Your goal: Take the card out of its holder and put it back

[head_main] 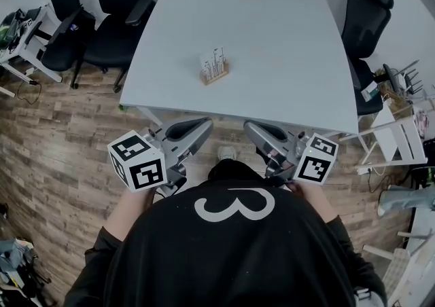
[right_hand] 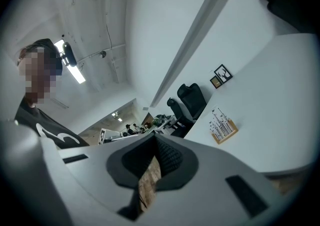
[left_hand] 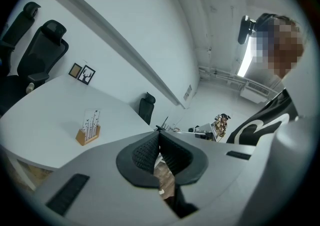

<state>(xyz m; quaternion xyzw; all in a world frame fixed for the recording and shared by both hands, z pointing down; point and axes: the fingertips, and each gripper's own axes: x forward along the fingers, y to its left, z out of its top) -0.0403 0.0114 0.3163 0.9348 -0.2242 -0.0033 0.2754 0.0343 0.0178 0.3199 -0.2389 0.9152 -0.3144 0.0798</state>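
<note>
Head view: left hand-held gripper (head_main: 206, 123) and right hand-held gripper (head_main: 248, 126) clenched empty (card (head_main: 213, 62) sits in holder (head_main: 216, 77)).

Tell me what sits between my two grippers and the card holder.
Nothing: the head view shows only bare table between the card holder and the left gripper and right gripper, both shut, just off its near edge.

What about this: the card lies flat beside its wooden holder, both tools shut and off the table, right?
No: the head view shows the card upright in its wooden holder. Left tool and right tool are shut, off the table.
</note>
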